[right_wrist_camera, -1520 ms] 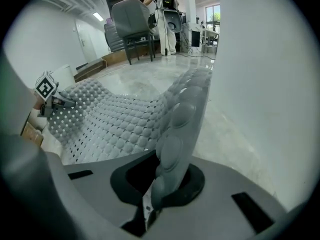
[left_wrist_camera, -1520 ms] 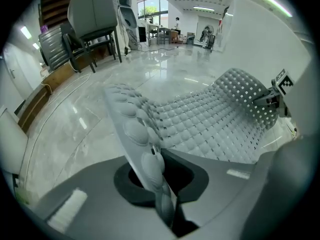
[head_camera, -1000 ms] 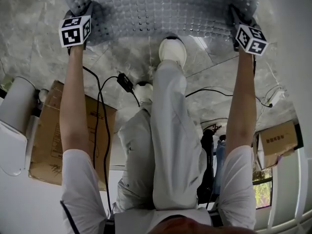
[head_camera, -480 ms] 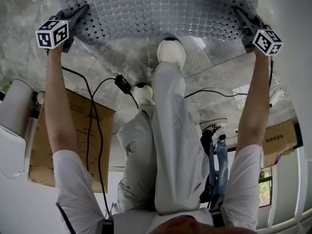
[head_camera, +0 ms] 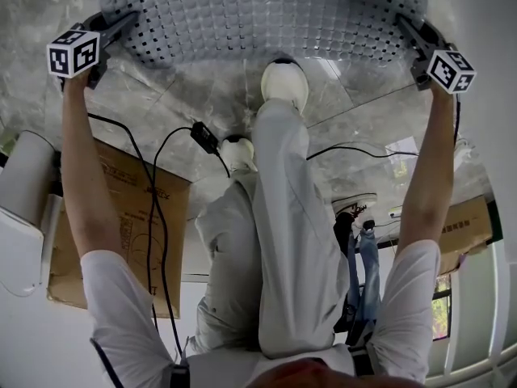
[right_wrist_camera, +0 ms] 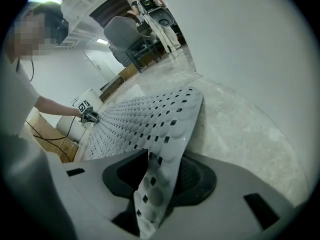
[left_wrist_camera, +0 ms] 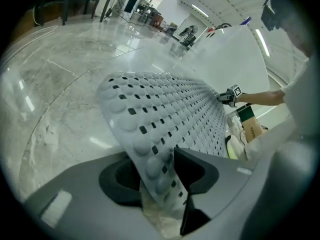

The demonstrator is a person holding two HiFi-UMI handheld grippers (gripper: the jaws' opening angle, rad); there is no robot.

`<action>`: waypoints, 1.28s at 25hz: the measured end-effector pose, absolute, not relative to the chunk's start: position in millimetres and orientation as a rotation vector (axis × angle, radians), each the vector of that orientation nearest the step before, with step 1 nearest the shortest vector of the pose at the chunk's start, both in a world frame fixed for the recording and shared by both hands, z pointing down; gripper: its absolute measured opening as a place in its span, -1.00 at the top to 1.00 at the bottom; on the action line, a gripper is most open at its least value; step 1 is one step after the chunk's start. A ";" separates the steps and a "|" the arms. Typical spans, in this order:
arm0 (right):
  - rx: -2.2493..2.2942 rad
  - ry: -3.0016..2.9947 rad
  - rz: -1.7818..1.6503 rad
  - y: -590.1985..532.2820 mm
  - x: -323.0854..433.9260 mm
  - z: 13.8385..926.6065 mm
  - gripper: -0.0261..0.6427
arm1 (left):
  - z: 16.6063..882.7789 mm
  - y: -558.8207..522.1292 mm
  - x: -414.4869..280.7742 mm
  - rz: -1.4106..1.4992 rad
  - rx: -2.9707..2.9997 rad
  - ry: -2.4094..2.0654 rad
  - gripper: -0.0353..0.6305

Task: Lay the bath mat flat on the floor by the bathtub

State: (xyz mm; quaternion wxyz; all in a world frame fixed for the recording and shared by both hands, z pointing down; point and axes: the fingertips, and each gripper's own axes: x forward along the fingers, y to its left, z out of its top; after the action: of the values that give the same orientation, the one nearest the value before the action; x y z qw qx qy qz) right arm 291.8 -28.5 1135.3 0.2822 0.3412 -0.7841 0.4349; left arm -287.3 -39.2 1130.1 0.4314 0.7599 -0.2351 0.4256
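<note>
The grey perforated bath mat (head_camera: 266,14) lies spread on the marble floor ahead of me, its near edge close to my white shoe (head_camera: 284,83). My left gripper (head_camera: 121,24) is at the mat's near left corner and my right gripper (head_camera: 408,29) at the near right corner. In the left gripper view the corner of the mat (left_wrist_camera: 170,109) hangs loose between the opening jaws of the left gripper (left_wrist_camera: 160,169), with a gap beside it. The right gripper (right_wrist_camera: 160,176) is also opening, and the mat (right_wrist_camera: 145,116) corner droops between its jaws unpinched.
A flat cardboard box (head_camera: 121,225) and black cables (head_camera: 161,176) lie on the floor behind my left arm. A white fixture (head_camera: 20,208) stands at the left edge. A smooth white surface (head_camera: 485,23) rises right of the mat. Another box (head_camera: 460,229) sits at the right.
Both grippers have swung outward and lower toward the floor. The mat's near edge has dropped and flattened, and both pairs of jaws have spread off its corners.
</note>
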 end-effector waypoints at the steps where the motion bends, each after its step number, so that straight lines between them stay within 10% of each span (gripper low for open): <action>1: 0.931 -2.087 1.171 -28.5 296.1 1136.0 0.43 | 1129.5 -38.7 -293.4 1.075 1.887 -0.589 0.29; 19: 1.383 -1.689 1.115 56.3 279.2 1032.9 0.72 | 973.0 -13.5 -273.4 1.124 1.976 -1.087 0.26; 32: 1.386 -2.042 1.117 63.2 121.1 699.4 0.92 | 651.2 39.4 -172.4 0.949 2.060 -1.294 0.90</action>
State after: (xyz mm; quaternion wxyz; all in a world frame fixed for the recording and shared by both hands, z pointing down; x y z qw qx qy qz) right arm 121.1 63.2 699.4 0.2147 0.4998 -0.7361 0.4027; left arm -172.4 39.4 651.2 0.2619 0.7614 -0.4781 0.3508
